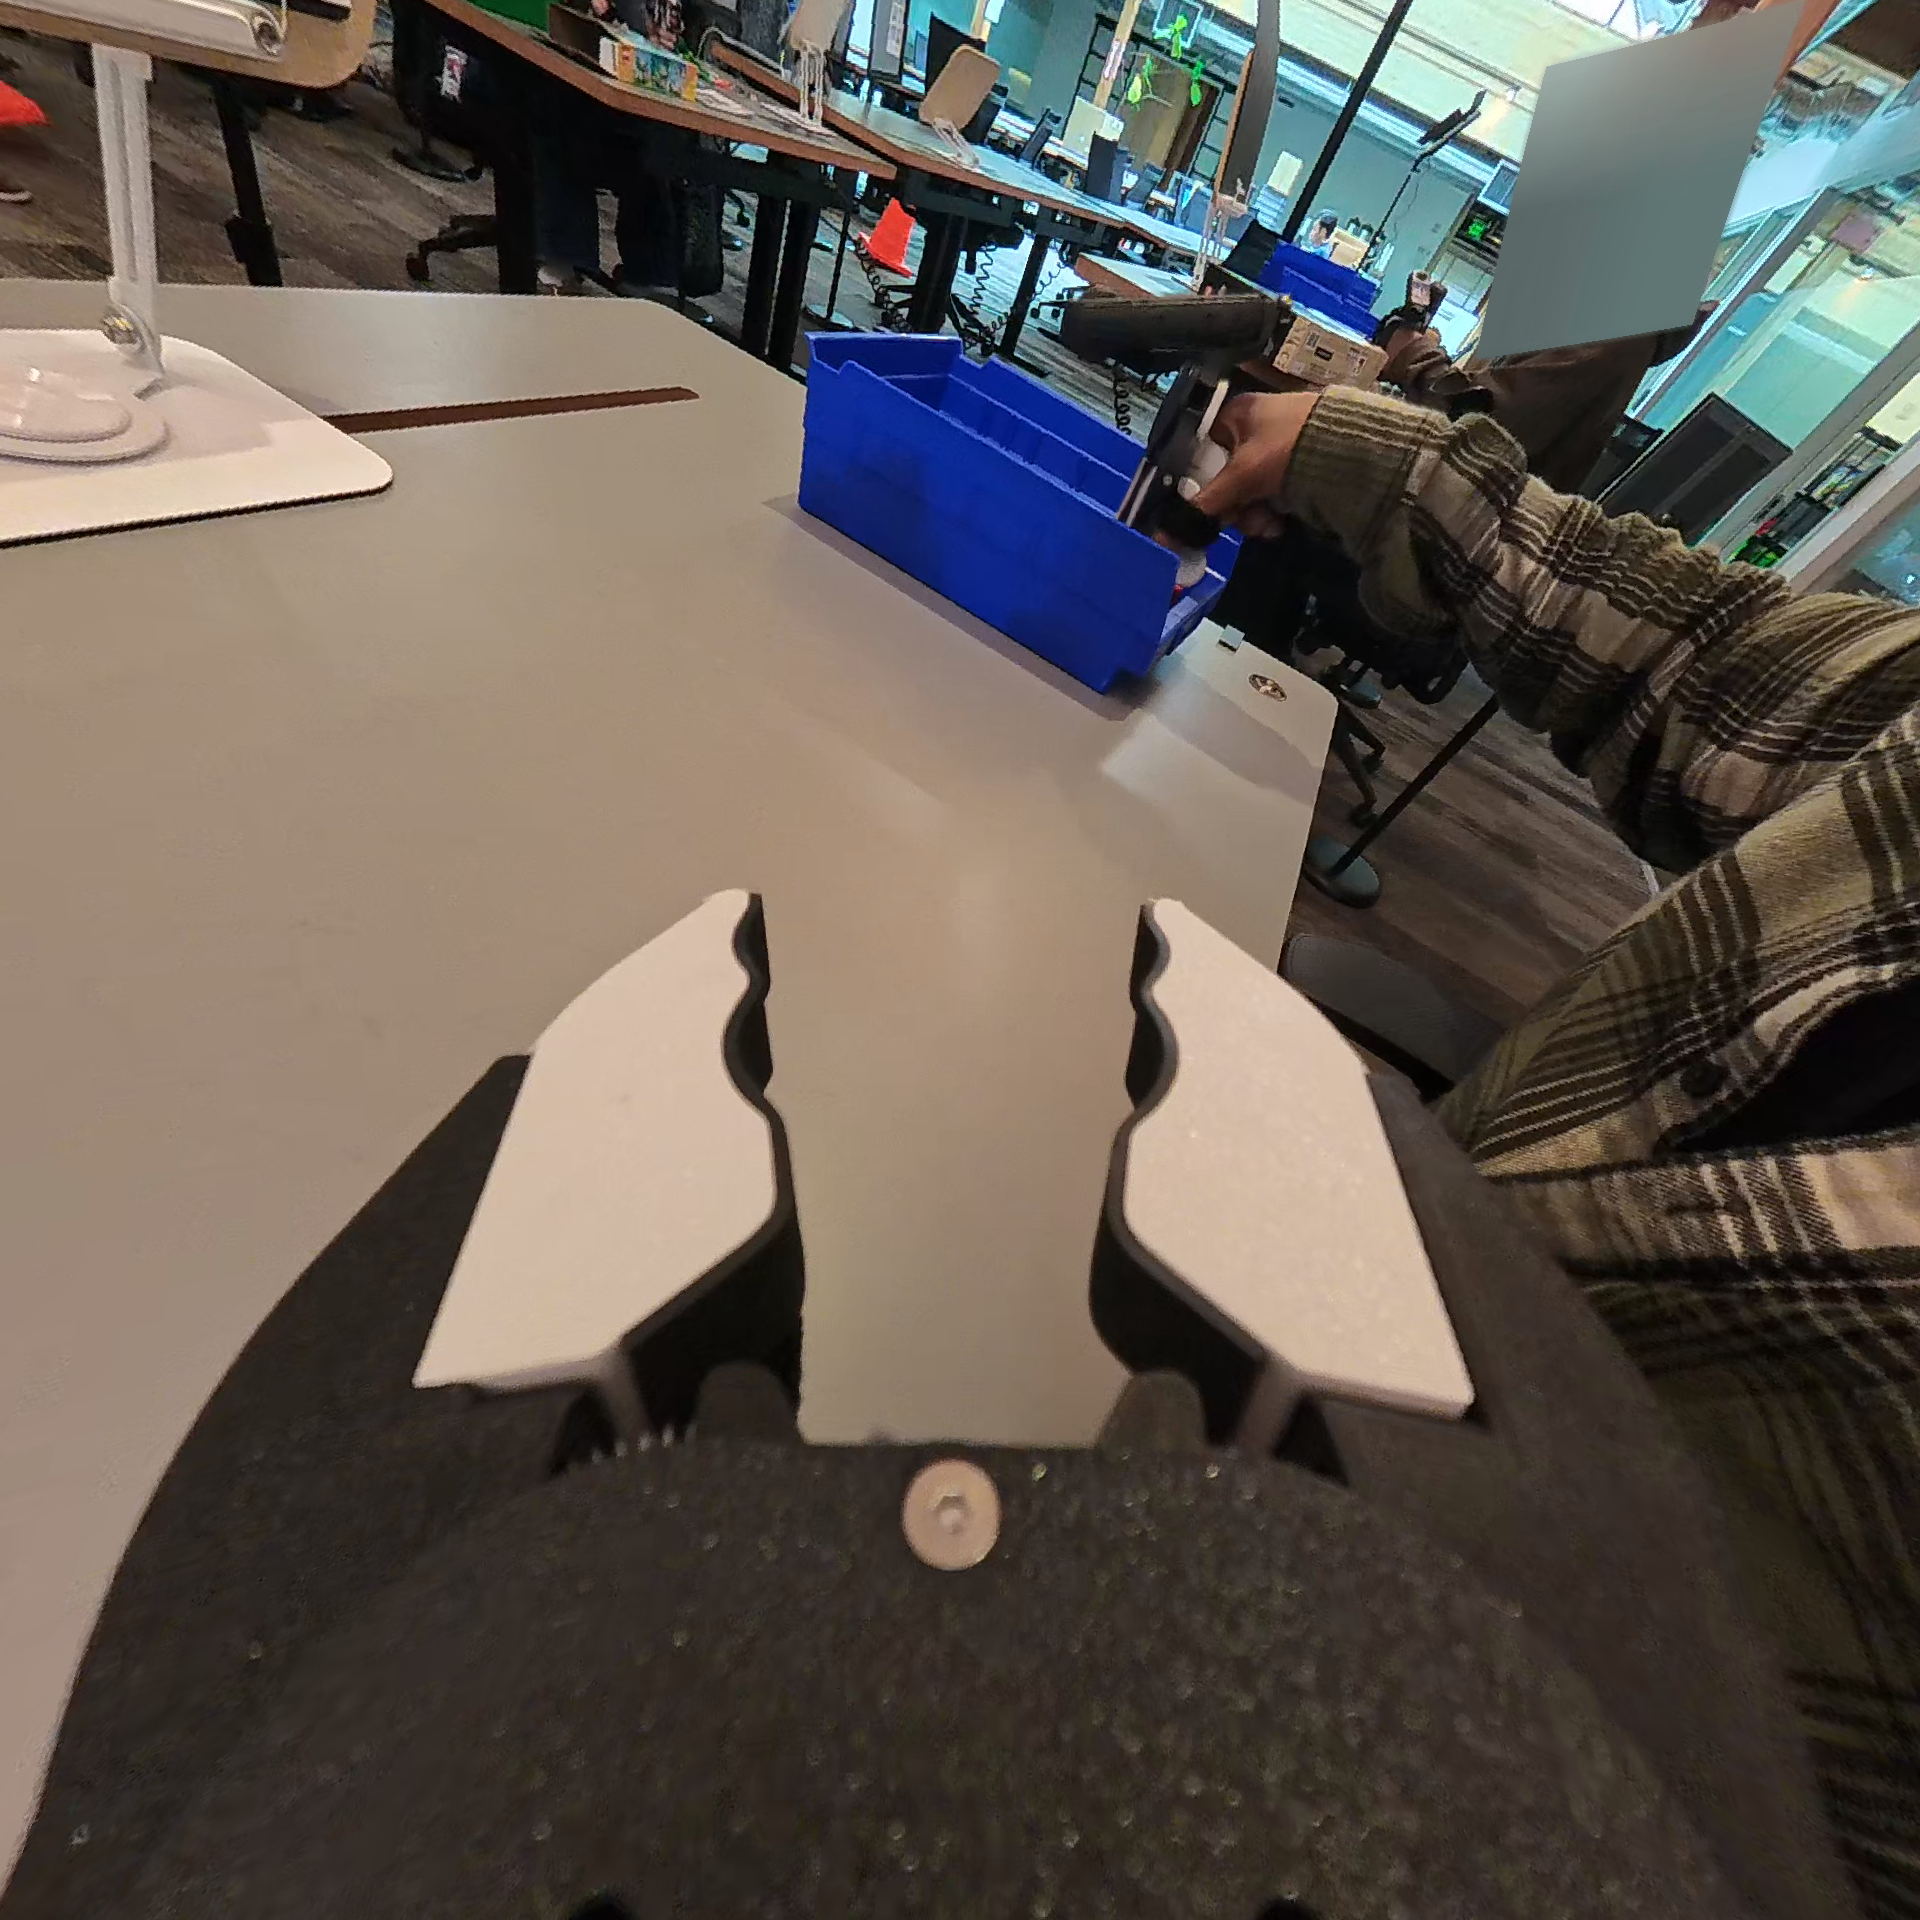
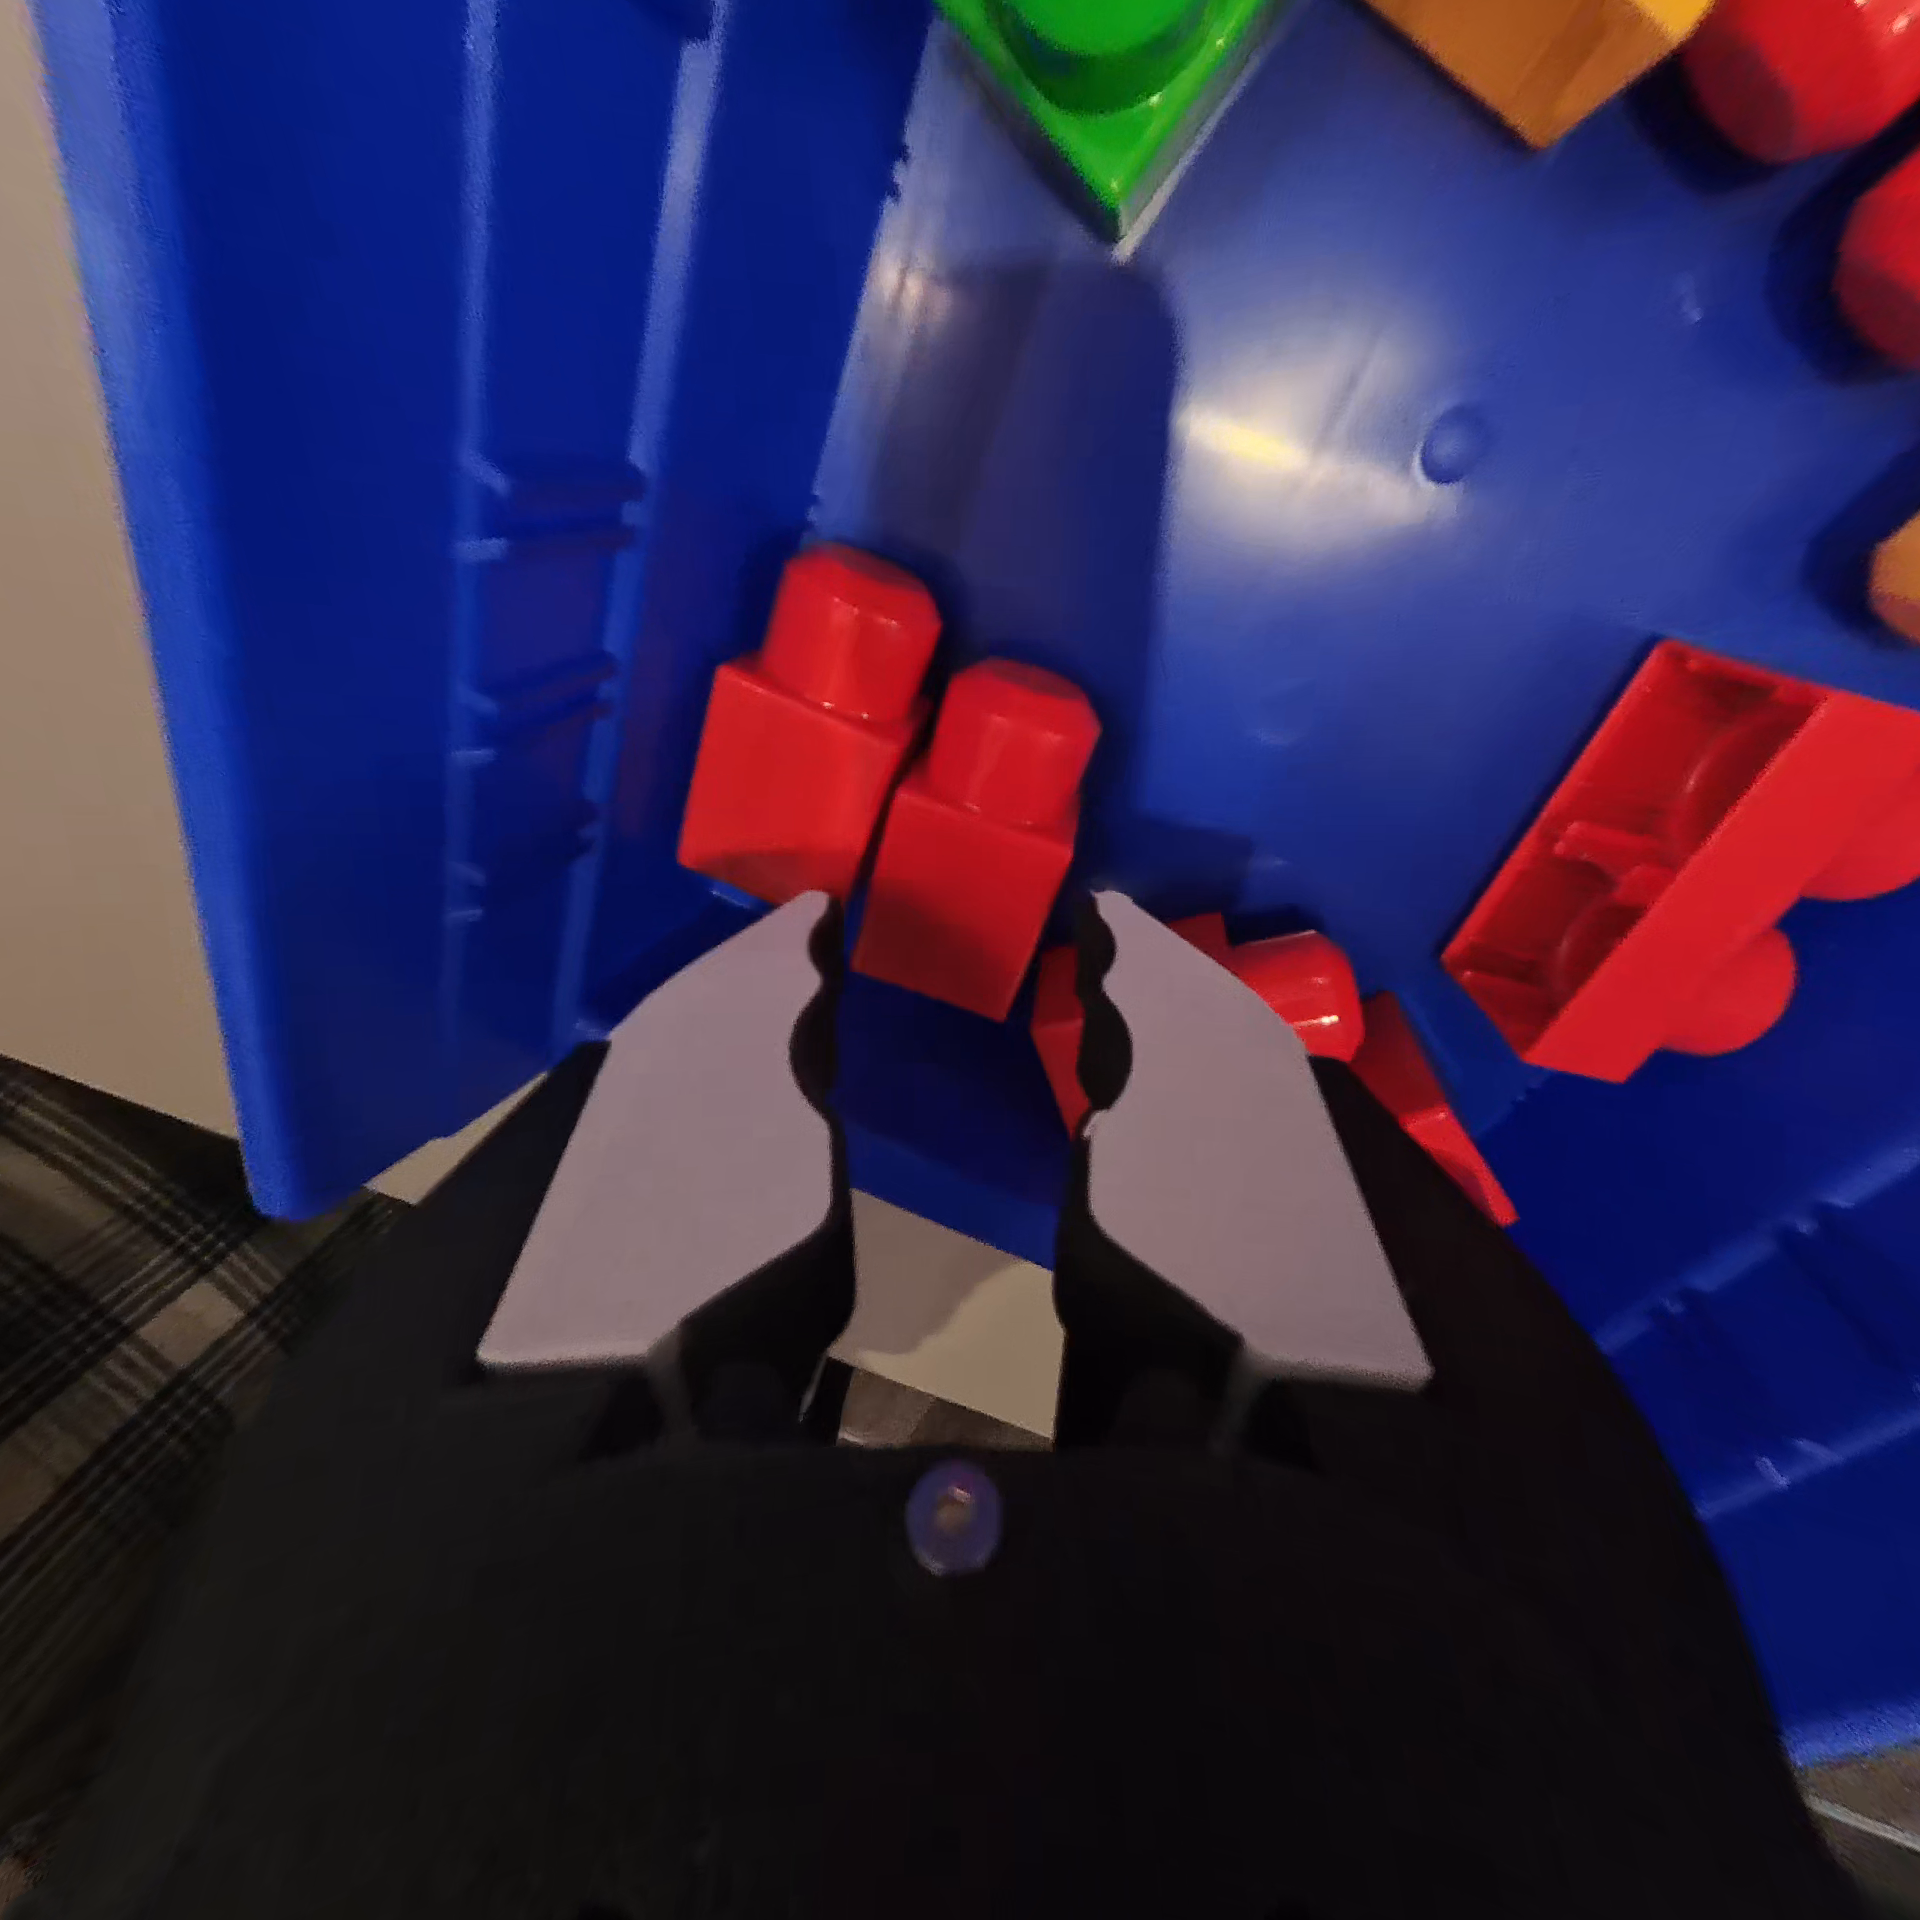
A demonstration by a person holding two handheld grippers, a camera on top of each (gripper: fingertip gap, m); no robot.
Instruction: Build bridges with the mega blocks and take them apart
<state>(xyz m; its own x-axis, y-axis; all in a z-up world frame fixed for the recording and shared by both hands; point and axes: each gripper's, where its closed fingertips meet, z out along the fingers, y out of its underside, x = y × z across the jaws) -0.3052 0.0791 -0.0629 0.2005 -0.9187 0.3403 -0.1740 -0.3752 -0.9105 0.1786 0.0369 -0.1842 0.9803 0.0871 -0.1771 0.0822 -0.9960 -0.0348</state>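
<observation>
No bridge begun: worktop (image 1: pixel 520 779) bare, blocks all in the blue bin (image 1: pixel 966 509) at 1 o'clock. Left hand-held gripper (image 1: pixel 951 914) wide, empty. Right hand-held gripper (image 2: pixel 956 914) inside the bin, jaws parted around a small red block (image 2: pixel 966 862) (contact unclear, view blurred). Green block (image 2: pixel 1101 94) cut off at 12.

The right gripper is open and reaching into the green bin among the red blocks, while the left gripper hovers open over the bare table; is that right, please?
Nearly: the bin is blue, not green, as the right wrist view shows. The right gripper is open among the red blocks, and the left gripper is open over the bare table.
</observation>
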